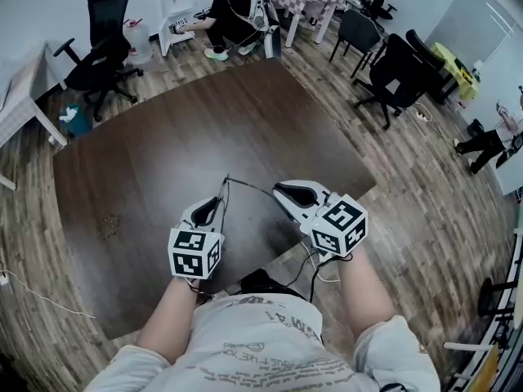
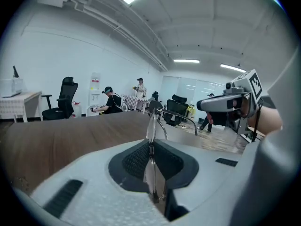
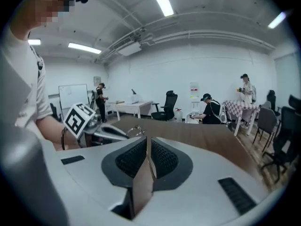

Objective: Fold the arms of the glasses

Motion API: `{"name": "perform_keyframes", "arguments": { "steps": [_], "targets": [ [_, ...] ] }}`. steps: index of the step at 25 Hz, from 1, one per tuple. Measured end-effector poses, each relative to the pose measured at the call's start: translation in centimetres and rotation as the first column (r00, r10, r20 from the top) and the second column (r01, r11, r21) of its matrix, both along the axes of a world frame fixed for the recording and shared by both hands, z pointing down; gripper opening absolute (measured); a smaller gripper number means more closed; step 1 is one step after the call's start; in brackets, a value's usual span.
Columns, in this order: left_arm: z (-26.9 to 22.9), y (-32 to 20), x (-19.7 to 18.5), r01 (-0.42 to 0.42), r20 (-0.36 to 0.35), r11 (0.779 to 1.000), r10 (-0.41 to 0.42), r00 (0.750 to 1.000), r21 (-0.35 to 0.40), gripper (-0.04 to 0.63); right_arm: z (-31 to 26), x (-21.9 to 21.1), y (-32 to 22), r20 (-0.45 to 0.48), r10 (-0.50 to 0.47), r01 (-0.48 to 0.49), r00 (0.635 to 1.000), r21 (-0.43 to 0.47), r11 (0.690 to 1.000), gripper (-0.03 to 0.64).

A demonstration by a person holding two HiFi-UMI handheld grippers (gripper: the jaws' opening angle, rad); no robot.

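Thin wire-framed glasses [image 1: 225,196] — clamped in left gripper [image 1: 214,207] jaws, arm [image 1: 252,188] splayed toward three o'clock. Right gripper [image 1: 279,191] jaws closed, empty; next, nudge arm inward.

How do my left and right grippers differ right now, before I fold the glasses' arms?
The left gripper is shut on the thin wire-framed glasses, while the right gripper is shut on nothing. In the head view the left gripper points forward across the dark brown table, while the right gripper angles leftward toward the glasses' open arm. Both are white, have their jaws together and hover over the table.
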State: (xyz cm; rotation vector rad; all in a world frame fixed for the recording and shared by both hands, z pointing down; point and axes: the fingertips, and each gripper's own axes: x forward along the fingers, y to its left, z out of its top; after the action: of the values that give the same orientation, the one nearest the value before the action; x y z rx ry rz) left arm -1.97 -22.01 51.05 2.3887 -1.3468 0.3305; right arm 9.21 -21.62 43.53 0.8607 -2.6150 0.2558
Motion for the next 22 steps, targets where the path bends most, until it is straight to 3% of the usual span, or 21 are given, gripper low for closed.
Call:
{"name": "perform_keyframes", "arguments": {
  "steps": [3,8,22],
  "targets": [
    [-0.4,0.1,0.5,-0.019,0.045,0.999,0.018,0.999,0.038,0.041,1.2,0.7,0.4,-0.120,-0.076,0.075,0.990,-0.012,0.997,0.079],
    [-0.8,0.1,1.3,-0.046,0.091,0.996,0.039,0.995,0.079,0.041,2.6,1.5,0.6,-0.208,-0.150,0.141,0.967,-0.056,0.988,0.084],
    [-1.5,0.3,1.7,-0.094,0.209,0.984,0.061,0.976,0.152,0.041,4.2,0.3,1.0,-0.252,-0.333,0.290,0.909,-0.194,0.937,0.055]
  ]
}}
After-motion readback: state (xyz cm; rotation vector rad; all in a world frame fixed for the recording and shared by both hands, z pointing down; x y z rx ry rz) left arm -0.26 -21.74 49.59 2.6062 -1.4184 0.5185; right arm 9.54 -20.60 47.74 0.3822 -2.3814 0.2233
